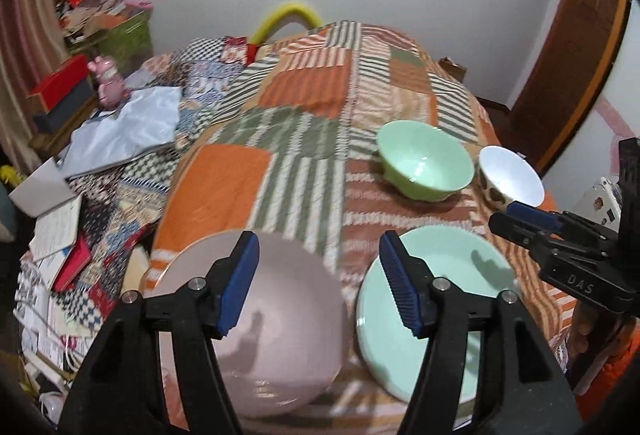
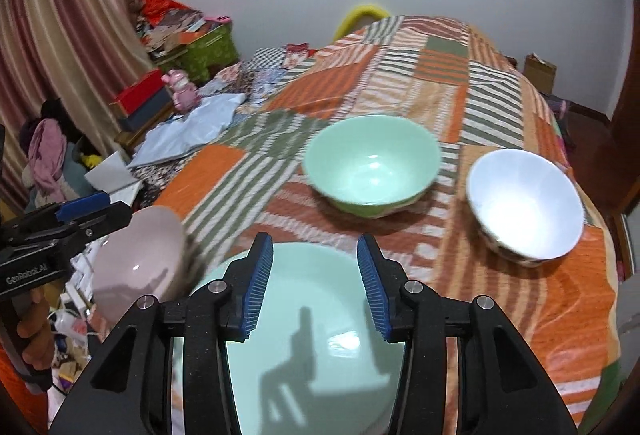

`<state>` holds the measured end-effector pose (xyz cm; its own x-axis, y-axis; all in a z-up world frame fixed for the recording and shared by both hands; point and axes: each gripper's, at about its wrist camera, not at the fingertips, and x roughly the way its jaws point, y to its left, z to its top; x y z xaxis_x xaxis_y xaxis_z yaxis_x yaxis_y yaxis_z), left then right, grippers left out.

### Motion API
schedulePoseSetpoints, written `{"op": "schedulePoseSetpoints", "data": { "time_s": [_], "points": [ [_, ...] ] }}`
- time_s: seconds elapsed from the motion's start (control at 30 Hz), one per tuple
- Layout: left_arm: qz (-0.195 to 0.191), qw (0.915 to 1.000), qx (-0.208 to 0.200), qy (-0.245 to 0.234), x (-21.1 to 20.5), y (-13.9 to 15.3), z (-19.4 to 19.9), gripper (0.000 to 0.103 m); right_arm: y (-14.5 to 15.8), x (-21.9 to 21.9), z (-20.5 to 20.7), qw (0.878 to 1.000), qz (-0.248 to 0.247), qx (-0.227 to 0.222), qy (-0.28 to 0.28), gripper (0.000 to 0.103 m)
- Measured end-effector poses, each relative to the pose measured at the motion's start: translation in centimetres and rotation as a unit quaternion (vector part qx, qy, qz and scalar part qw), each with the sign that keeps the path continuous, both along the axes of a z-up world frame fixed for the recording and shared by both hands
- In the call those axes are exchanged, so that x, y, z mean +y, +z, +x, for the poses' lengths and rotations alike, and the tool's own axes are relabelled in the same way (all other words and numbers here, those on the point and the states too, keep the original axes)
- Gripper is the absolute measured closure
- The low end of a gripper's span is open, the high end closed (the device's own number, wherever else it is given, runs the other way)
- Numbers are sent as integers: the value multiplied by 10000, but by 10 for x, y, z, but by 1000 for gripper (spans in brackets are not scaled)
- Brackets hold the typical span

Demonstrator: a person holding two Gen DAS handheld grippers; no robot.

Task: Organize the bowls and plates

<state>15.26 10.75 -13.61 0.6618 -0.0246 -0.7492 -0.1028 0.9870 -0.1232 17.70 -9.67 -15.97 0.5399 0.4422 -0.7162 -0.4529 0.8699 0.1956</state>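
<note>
A pink bowl sits at the near edge of a patchwork quilt, just below my left gripper. That gripper is open, with nothing between its blue pads. Right of the bowl lies a mint plate. In the right wrist view my right gripper hovers over the same mint plate, open and empty. Farther back stand a green bowl and a white bowl with a patterned outside. The pink bowl shows at the left beside the left gripper.
Left of the bed lie a light blue cloth, books and papers, a red box and a pink toy. A wooden door stands at the right. The quilt drops off on the right side.
</note>
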Motion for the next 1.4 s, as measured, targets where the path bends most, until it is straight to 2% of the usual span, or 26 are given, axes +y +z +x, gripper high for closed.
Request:
{"op": "schedulePoseSetpoints", "data": {
  "time_s": [0.3, 0.57, 0.83, 1.13, 1.33, 1.4],
  "points": [
    [-107, 9992, 155, -342, -23, -9, 60, 36, -17, -24, 36, 9988, -35, 217, -447, 63],
    [-94, 9966, 418, -708, -44, -29, 118, 36, -31, -21, 62, 9980, -37, 396, -482, 63],
    [-130, 9940, 666, -861, -56, -55, 154, 36, -45, -15, 81, 9966, 1, 641, -526, 63],
    [49, 9889, 1066, -1030, -67, -77, 188, 36, -54, -13, 95, 9944, 49, 913, -533, 63],
    [89, 9849, 1328, -1105, -73, -91, 203, 54, -57, -8, 99, 9938, -7, 988, -506, 63],
    [67, 9836, 1430, -1101, -74, -96, 206, 65, -57, -8, 100, 9935, -10, 1021, -506, 63]
  ]
}}
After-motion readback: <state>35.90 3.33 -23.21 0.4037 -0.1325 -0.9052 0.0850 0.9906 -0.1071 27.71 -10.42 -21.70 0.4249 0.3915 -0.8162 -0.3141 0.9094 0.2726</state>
